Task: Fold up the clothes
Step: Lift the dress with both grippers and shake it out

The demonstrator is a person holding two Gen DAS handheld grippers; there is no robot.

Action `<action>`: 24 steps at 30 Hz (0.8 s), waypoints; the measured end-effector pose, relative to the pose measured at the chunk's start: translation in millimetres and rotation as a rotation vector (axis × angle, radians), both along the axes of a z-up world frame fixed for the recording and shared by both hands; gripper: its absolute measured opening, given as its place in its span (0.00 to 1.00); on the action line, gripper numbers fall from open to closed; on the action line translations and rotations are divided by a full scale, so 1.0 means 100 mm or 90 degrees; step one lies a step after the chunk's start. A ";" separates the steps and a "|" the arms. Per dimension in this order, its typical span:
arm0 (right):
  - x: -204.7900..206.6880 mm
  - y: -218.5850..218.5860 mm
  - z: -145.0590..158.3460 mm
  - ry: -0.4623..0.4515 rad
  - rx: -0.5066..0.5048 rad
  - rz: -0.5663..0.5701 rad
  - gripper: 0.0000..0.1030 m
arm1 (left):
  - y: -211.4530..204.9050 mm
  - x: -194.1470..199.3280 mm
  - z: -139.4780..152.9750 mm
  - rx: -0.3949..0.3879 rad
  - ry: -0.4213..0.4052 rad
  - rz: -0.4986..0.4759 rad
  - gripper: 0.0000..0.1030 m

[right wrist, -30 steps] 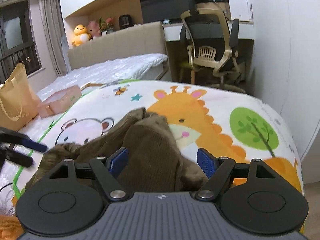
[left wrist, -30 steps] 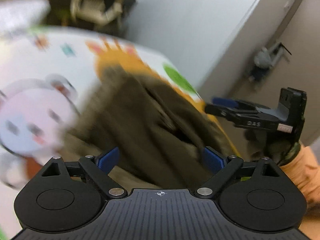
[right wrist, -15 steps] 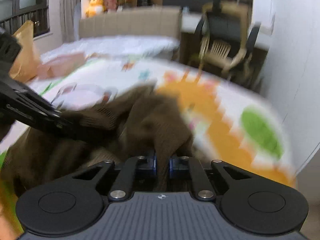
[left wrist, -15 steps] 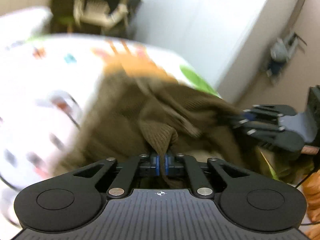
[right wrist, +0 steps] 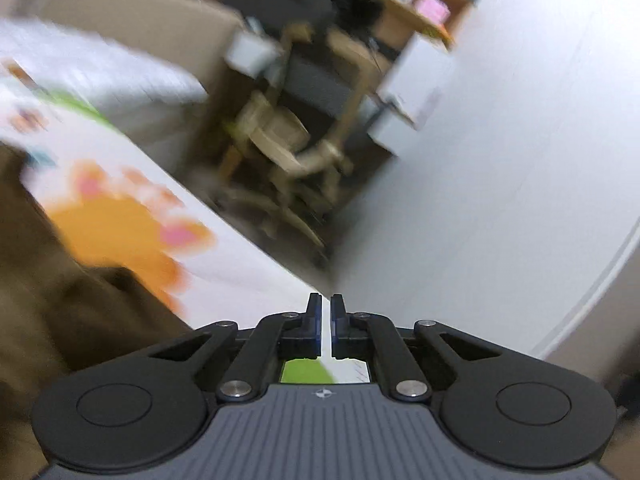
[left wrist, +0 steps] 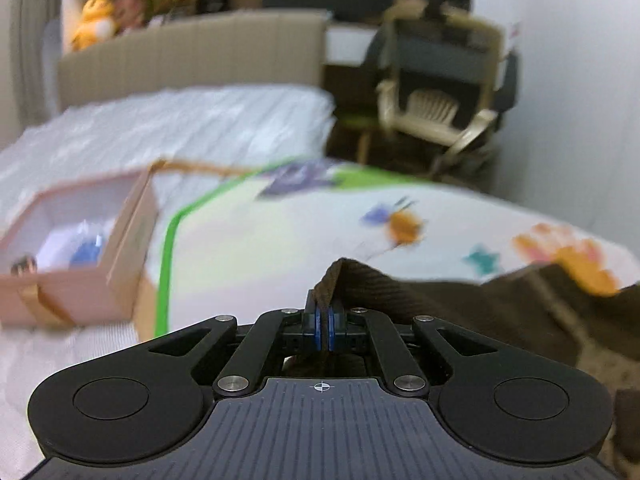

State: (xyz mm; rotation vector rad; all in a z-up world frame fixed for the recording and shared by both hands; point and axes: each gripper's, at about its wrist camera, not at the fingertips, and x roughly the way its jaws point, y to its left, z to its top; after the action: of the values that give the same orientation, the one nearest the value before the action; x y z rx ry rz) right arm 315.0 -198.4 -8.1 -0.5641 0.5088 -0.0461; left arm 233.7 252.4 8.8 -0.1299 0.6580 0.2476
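My left gripper is pinching a raised fold of the brown garment, which is trailing right over the cartoon-print bed cover. My right gripper is tilting, jaws nearly together with nothing between; garment lying to its left. Pink box sitting beyond.

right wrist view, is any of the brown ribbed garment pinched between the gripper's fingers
No, the right gripper has its fingers nearly together with only bright bedsheet showing through the slit, while the brown ribbed garment lies off to its left.
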 end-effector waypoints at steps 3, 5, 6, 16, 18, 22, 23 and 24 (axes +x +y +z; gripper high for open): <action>0.23 -0.31 -0.16 0.059 0.062 -0.059 0.03 | 0.07 -0.01 -0.19 -0.021 0.031 -0.002 0.05; 0.15 -0.43 -0.02 0.102 0.202 -0.017 0.03 | 0.06 -0.02 -0.19 -0.033 0.027 -0.020 0.08; 0.09 -0.43 0.05 0.120 0.255 0.012 0.06 | 0.05 -0.06 -0.15 -0.042 0.019 -0.029 0.11; -0.32 0.22 -0.18 0.229 0.091 0.162 0.61 | -0.41 -0.39 0.29 -0.142 -0.067 -0.151 0.59; -0.35 0.27 -0.20 0.191 0.013 0.175 0.23 | -0.60 -0.39 0.28 -0.153 -0.063 -0.197 0.68; -0.37 0.32 -0.17 0.060 -0.168 0.147 0.05 | -0.93 -0.31 0.09 -0.181 -0.044 -0.272 0.75; -0.30 0.27 -0.15 0.037 -0.177 0.120 0.05 | -1.00 -0.28 0.00 -0.194 -0.030 -0.280 0.75; -0.24 0.23 -0.12 0.014 -0.186 0.093 0.05 | -1.04 -0.24 -0.09 -0.207 -0.013 -0.284 0.75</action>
State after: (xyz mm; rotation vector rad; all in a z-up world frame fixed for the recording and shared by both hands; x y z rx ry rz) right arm 291.0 -175.8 -20.2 -0.8876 0.4849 0.0252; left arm 209.2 148.5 -0.1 -0.2907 0.6852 -0.2921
